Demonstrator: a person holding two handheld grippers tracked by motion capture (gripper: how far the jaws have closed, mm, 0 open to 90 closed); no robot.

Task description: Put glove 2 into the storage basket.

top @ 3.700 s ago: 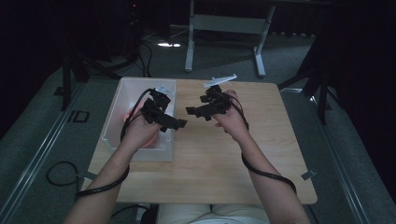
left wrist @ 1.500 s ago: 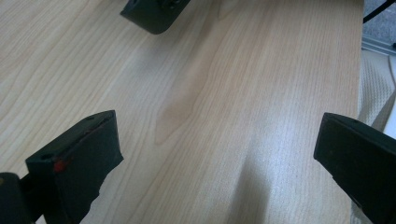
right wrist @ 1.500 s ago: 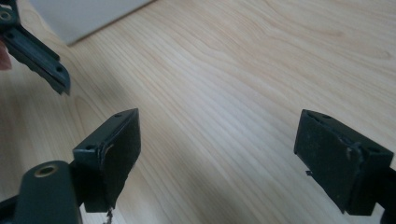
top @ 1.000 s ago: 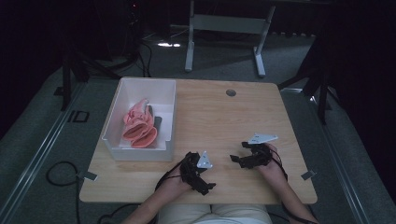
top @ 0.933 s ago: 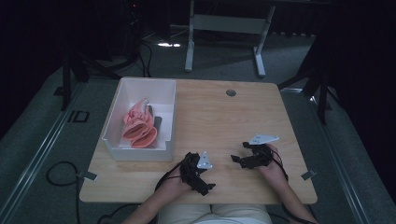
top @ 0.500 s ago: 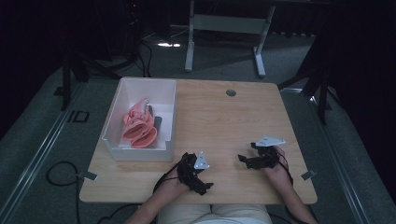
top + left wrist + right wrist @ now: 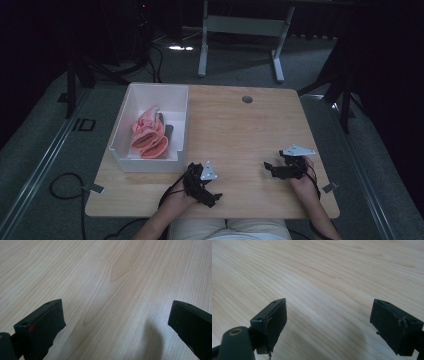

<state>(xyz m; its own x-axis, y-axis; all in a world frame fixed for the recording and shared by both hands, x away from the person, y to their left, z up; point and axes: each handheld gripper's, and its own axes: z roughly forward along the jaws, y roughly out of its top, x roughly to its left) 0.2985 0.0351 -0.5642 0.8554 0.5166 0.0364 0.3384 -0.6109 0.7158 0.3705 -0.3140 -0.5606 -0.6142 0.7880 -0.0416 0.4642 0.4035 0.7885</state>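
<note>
Down at the near edge of the table (image 7: 240,125), left gripper (image 7: 212,197) and right gripper (image 7: 269,167) both rest with jaws spread, well apart from the white bin (image 7: 180,125) holding pink cloth (image 7: 147,137)

Cloth (image 7: 148,136) in bin (image 7: 122,131), table's (image 7: 240,130) left

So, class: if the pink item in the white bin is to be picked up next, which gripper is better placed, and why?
Probably left. The left gripper rests just below the white bin that holds the pink item; the right gripper sits farther across the table. Both stand open and empty.
</note>
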